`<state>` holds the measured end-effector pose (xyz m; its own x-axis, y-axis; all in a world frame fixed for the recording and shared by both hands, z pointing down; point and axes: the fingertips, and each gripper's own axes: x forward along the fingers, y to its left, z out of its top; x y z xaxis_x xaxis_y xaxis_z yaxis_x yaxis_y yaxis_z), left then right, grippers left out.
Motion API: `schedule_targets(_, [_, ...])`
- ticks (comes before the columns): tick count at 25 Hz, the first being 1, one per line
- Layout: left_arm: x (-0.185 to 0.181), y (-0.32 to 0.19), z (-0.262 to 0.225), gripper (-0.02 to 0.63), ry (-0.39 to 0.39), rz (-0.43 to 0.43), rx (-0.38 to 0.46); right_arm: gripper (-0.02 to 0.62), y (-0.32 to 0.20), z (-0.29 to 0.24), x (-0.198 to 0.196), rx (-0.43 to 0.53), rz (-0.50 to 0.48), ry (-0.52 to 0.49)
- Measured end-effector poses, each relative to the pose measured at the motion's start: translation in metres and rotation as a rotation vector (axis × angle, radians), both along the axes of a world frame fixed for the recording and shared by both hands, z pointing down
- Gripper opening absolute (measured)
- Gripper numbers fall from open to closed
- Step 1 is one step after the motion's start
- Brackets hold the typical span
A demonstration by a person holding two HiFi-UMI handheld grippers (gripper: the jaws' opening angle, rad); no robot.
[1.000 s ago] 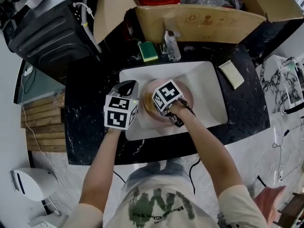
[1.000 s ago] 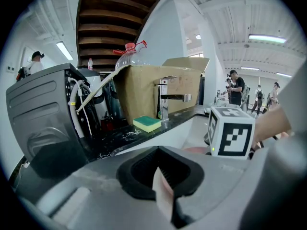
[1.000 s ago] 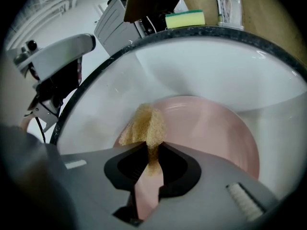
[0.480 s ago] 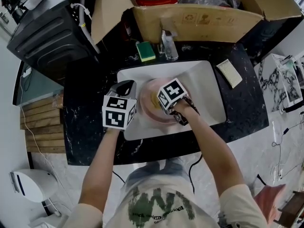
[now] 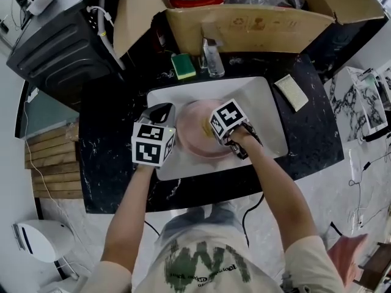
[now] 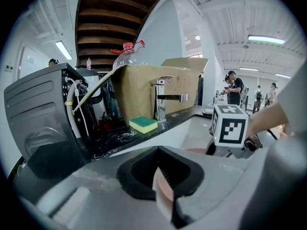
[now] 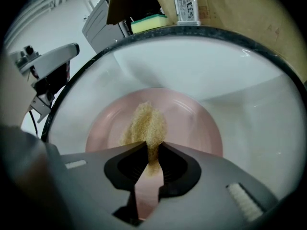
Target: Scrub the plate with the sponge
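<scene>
A pink plate [image 5: 194, 144] lies in the white sink [image 5: 266, 105]. My left gripper [image 5: 165, 115] is at the plate's left rim. In the left gripper view the left gripper [image 6: 161, 177] is shut on the plate's pink edge [image 6: 166, 195]. My right gripper [image 5: 211, 130] hovers over the plate's right half, shut on a tan sponge [image 5: 205, 129]. In the right gripper view the sponge [image 7: 144, 124] sticks out from the right gripper [image 7: 152, 158] and rests on the plate [image 7: 196, 126].
A green-and-yellow sponge [image 5: 183, 66] and a faucet [image 5: 211, 55] stand on the black counter behind the sink. A pale pad [image 5: 291, 93] lies at the right. A cardboard box [image 5: 250, 18] is behind, and a black machine [image 5: 55, 41] at the back left.
My right gripper has slid the sponge to the right across the plate. The left gripper has kept its hold on the rim, almost without moving.
</scene>
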<state>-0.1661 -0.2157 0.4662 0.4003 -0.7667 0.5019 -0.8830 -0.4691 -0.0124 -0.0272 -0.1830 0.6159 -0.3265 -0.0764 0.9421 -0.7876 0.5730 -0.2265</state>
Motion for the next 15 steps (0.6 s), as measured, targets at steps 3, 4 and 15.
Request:
schedule_targets(3, [0.002, 0.000, 0.001, 0.005, 0.000, 0.003, -0.001, 0.066, -0.002, 0.001, 0.009, 0.006, 0.007, 0.016])
schedule_targets(4, [0.002, 0.000, 0.001, 0.005, 0.000, 0.003, -0.002, 0.066, -0.003, 0.001, 0.012, 0.006, 0.009, 0.021])
schedule_targets(15, [0.006, 0.000, 0.001, 0.005, -0.001, 0.007, -0.003, 0.066, -0.011, 0.002, 0.049, 0.032, 0.032, 0.106])
